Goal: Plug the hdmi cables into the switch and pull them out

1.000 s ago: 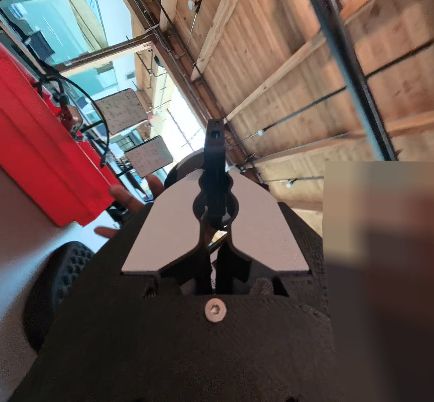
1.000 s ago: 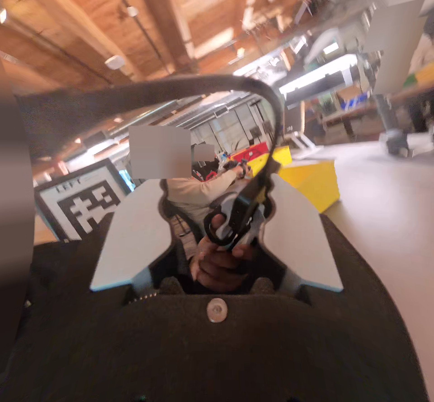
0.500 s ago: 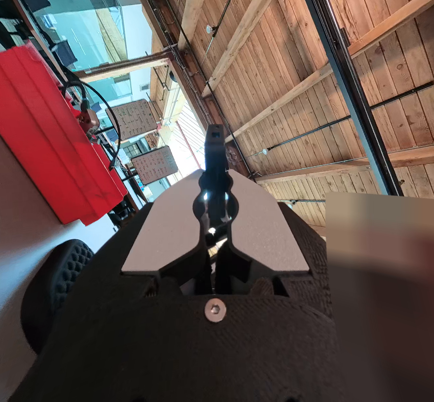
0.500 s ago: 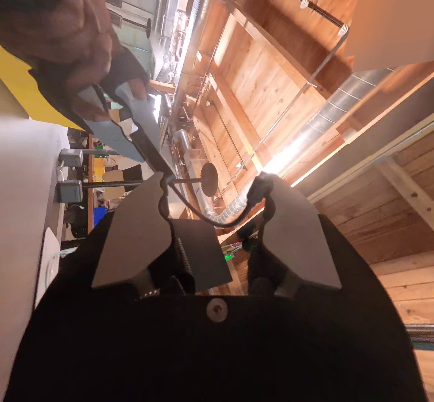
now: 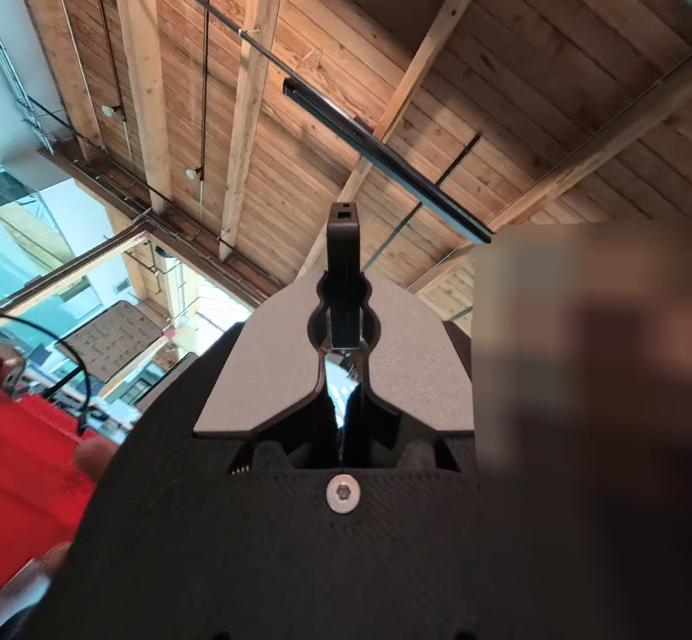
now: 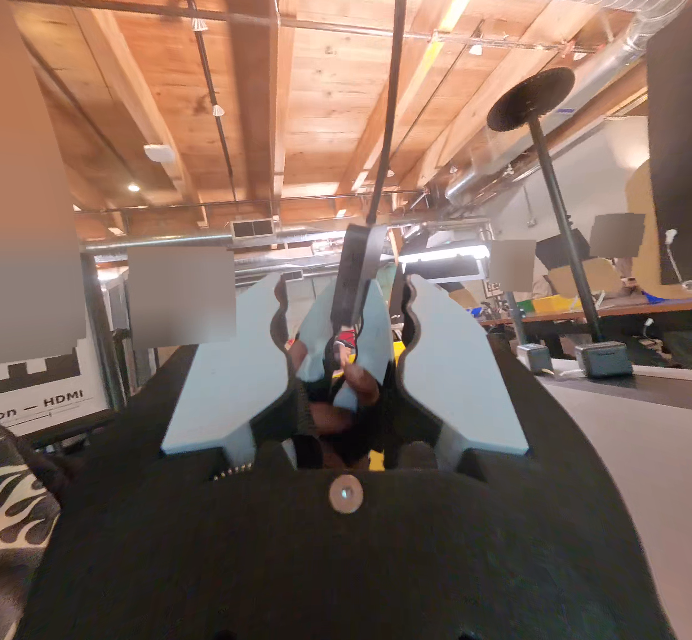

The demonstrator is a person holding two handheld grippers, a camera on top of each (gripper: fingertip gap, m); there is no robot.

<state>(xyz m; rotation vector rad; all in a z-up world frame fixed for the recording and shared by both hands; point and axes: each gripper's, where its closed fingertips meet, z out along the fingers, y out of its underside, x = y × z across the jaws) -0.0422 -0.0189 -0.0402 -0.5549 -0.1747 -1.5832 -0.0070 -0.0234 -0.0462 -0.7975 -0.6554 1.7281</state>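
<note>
**Switch held up in left tongs, right tongs released just below it**

The left tongs are clenched on a small flat black plastic switch box; its long axis runs straight out along the fingers, toward the wooden plank ceiling. In right wrist view the same box stands nearly upright betw. the pale grey fingers of the far tongs, w/ a thin black hdmi cable rising from its top end, seemingly plugged in. The right tongs are released, jaws apart, holding nothing; box lies straight ahead of them and a bit higher, so right is the free hand for the cable. Judgement: next pull must go along the box's long axis. Fingers matte, wavy-edged; box smooth. Grey table at right.
</note>
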